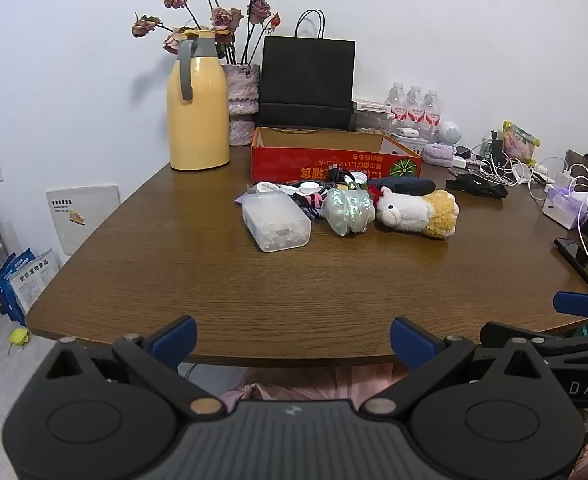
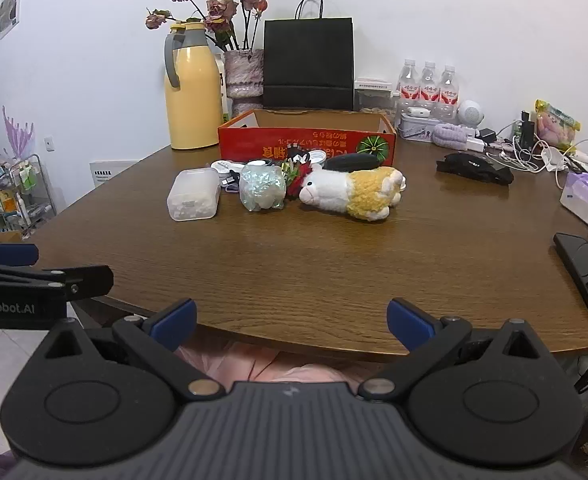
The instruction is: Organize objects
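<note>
While both my claws, left gripper (image 1: 293,338) and right gripper (image 2: 291,320), gape empty, plush alpaca (image 2: 352,192) lies crosswise ahead, nearer right.

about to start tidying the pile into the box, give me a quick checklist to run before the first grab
1. Left claw open and empty: ok, the jaws stand wide with nothing between them.
2. Right claw open and empty: ok, same.
3. Red cardboard box open at the top: ok; whether it holds anything, cannot tell.
4. White and yellow plush alpaca free to grab: ok, it lies on its side at the front of the pile.
5. Clear plastic container with white bits lid shut: cannot tell.
6. Path across the brown wooden table to the pile clear: ok, bare wood between both claws and the pile.
</note>
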`<action>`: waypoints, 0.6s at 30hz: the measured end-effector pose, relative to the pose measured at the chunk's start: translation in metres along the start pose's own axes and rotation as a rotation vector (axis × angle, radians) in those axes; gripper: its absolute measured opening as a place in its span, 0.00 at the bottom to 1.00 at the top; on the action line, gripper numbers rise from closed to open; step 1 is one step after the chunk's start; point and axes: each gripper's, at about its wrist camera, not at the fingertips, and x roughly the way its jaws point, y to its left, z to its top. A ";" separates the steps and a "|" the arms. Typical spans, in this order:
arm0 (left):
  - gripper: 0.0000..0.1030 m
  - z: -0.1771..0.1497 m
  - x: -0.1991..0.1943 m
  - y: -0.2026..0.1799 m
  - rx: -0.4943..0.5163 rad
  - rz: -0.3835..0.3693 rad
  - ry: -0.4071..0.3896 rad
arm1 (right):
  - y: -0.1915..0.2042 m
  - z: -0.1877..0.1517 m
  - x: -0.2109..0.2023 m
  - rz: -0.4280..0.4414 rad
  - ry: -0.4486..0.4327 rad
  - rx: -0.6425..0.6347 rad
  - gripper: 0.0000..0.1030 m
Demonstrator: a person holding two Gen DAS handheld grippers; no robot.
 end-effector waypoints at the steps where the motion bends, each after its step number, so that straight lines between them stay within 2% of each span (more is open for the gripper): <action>1: 1.00 0.000 0.000 0.000 0.000 0.000 0.001 | 0.000 0.000 -0.001 0.001 0.002 0.001 1.00; 18: 1.00 -0.002 0.003 0.002 -0.006 0.001 0.009 | 0.003 -0.008 -0.006 -0.014 0.014 -0.006 1.00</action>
